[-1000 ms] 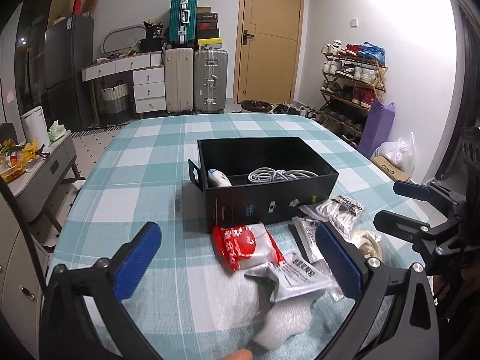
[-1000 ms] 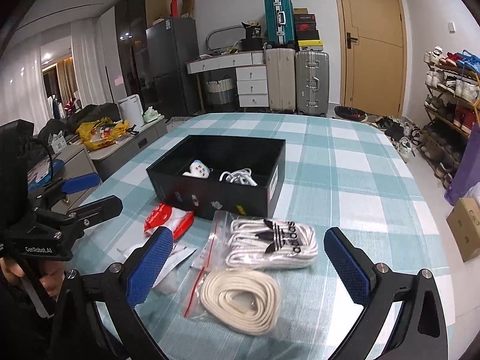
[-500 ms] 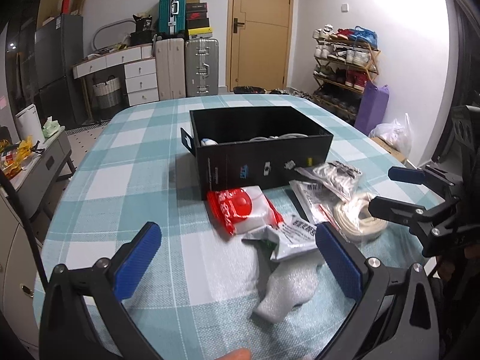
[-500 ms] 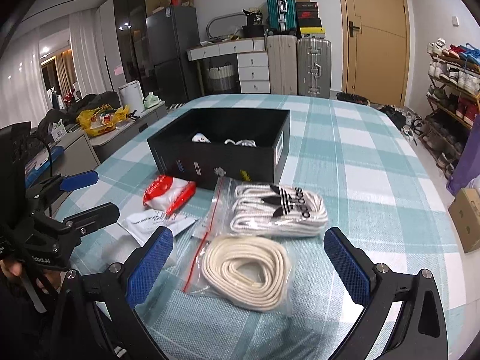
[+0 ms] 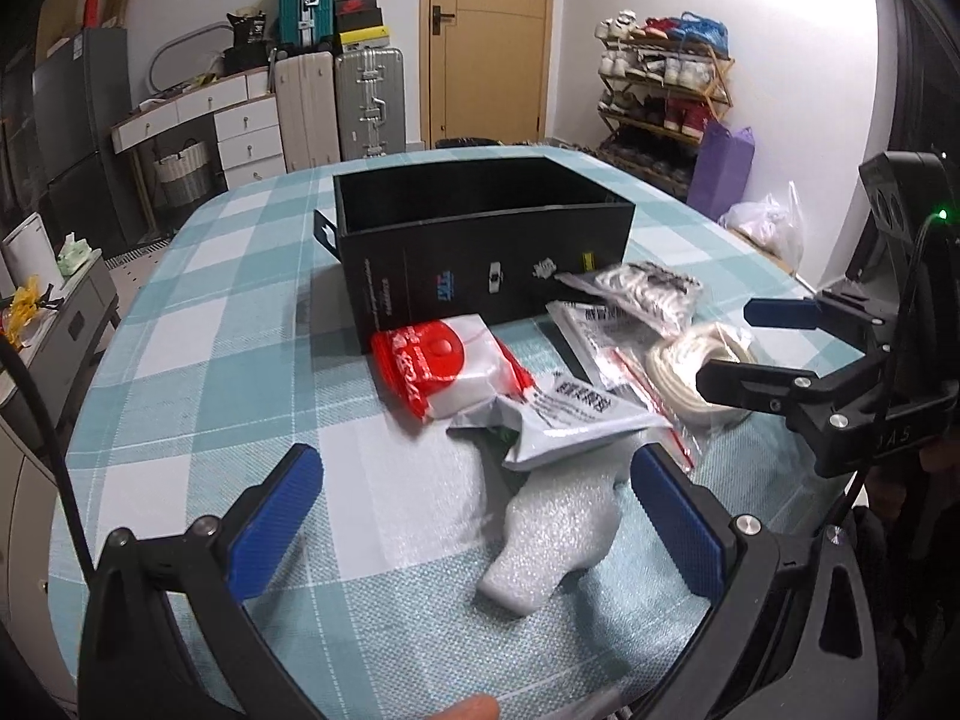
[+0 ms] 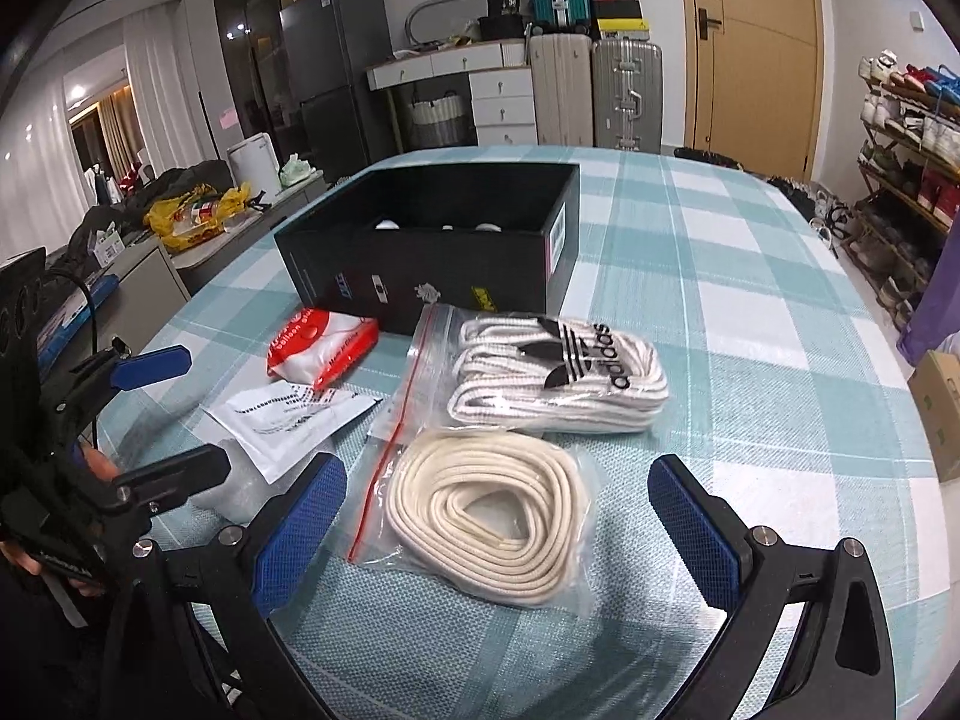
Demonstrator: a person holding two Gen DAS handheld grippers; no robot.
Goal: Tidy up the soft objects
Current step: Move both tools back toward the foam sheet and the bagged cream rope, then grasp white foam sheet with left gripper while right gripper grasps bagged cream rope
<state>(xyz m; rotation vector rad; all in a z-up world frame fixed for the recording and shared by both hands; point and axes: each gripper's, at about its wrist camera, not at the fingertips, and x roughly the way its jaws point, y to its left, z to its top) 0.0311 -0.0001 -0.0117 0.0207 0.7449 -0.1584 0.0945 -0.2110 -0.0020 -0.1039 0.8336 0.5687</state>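
A black open box (image 5: 480, 252) (image 6: 432, 252) stands on the checked table. In front of it lie a red and white packet (image 5: 444, 366) (image 6: 321, 348), a printed white pouch (image 5: 570, 414) (image 6: 288, 420), white foam wrap (image 5: 552, 540), a bag of white Adidas laces (image 6: 558, 372) (image 5: 648, 294) and a bag of cream cord (image 6: 486, 516) (image 5: 696, 360). My left gripper (image 5: 474, 528) is open, low over the foam wrap. My right gripper (image 6: 498, 534) is open, just above the cream cord bag.
The table's near edge is close under both grippers. Suitcases (image 5: 336, 102), a desk with drawers (image 5: 198, 120) and a shoe rack (image 5: 666, 102) stand beyond the table. A side cabinet with clutter (image 6: 180, 228) is at the left.
Both grippers have come down and closer to the items; the box now shows side-on, its contents mostly hidden. Both stay open. Nothing on the table has moved.
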